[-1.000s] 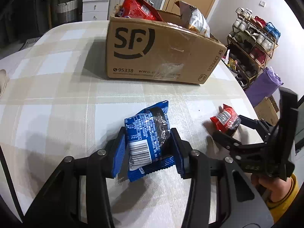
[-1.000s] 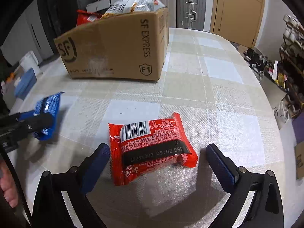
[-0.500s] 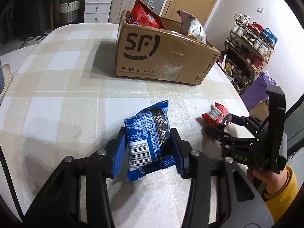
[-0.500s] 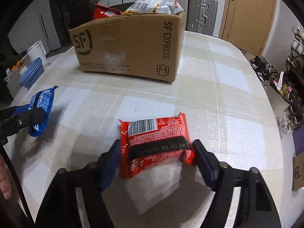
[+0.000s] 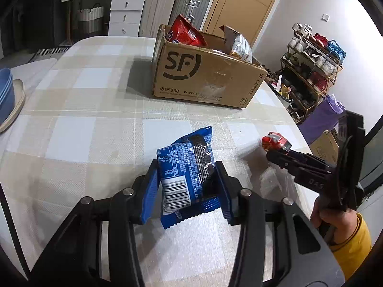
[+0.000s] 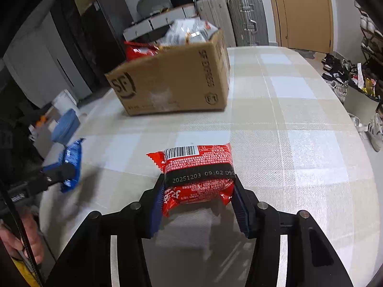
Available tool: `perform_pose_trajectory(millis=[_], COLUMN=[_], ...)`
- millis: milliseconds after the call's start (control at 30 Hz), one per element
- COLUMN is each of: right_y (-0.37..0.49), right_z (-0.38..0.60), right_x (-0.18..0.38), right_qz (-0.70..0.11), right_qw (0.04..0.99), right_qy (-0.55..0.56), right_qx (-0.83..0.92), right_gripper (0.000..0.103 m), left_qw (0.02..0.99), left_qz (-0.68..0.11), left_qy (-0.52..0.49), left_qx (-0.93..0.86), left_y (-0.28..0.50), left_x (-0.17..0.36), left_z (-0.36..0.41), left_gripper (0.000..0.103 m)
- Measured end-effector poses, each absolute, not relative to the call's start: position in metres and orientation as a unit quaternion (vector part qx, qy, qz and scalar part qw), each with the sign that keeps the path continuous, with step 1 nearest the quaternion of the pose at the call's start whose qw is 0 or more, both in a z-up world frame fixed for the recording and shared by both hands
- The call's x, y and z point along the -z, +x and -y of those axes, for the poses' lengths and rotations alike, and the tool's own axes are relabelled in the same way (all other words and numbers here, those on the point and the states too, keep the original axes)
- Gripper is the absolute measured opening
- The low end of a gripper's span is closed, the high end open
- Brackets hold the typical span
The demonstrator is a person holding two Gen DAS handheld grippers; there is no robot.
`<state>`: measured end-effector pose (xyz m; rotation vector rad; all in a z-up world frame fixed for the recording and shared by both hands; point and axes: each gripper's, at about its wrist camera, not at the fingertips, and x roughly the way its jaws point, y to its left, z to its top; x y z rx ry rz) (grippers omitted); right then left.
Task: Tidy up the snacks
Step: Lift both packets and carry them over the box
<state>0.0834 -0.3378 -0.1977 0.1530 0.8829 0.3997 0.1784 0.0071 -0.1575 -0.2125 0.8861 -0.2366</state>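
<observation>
The blue snack packet point(image 5: 185, 172) stood nearly upright between the blue pads of the left gripper point(image 5: 186, 186), barcode facing the camera, lifted clear of the checked tablecloth point(image 5: 95, 124). The pads pressed into both of its sides, so the left tongs were clenched on it. The red snack packet point(image 6: 197, 172) lay crosswise in the right gripper point(image 6: 198, 196), barcode and a printed date band uppermost. The right jaws had just been closing, and both pads now touched the packet's ends, grasping it just above the cloth. In the left wrist view the right gripper appeared at the right edge with the red packet at its tip, held by a hand point(image 5: 335, 222) in a yellow sleeve point(image 5: 352, 244).

Farther back on the table stood an open SF Express cardboard box point(image 5: 205, 76), with a red bag point(image 5: 185, 32) and a pale bag point(image 5: 238, 46) sticking out of its top. Both packets were well short of the box. Stacked blue bowls on a plate point(image 5: 7, 95) sat at the table's left edge. Suitcases point(image 6: 246, 21), a wooden door point(image 6: 304, 12) and a shoe rack point(image 5: 311, 67) lined the room behind.
</observation>
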Motion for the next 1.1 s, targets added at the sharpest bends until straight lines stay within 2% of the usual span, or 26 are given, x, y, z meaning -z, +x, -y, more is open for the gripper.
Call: perform_pose_trajectory(millis=[433, 1100], right_y=[0.023, 0.004], right_z=[0.316, 0.321], right_x=[0.154, 0.151], right_qz=[-0.385, -0.380], right_qw=[0.881, 0.873], right_qy=[0.100, 0.134], right_qx=[-0.257, -0.274], right_gripper=[0.051, 0.051], left_qw=[0.899, 0.898], left_qz=[-0.413, -0.411], left_qy=[-0.088, -0.074], left_qx=[0.116, 0.136], left_y=[0.140, 0.110], left_x=[0.130, 0.114], left_z=[-0.014, -0.013], left_gripper=[0.041, 0.041])
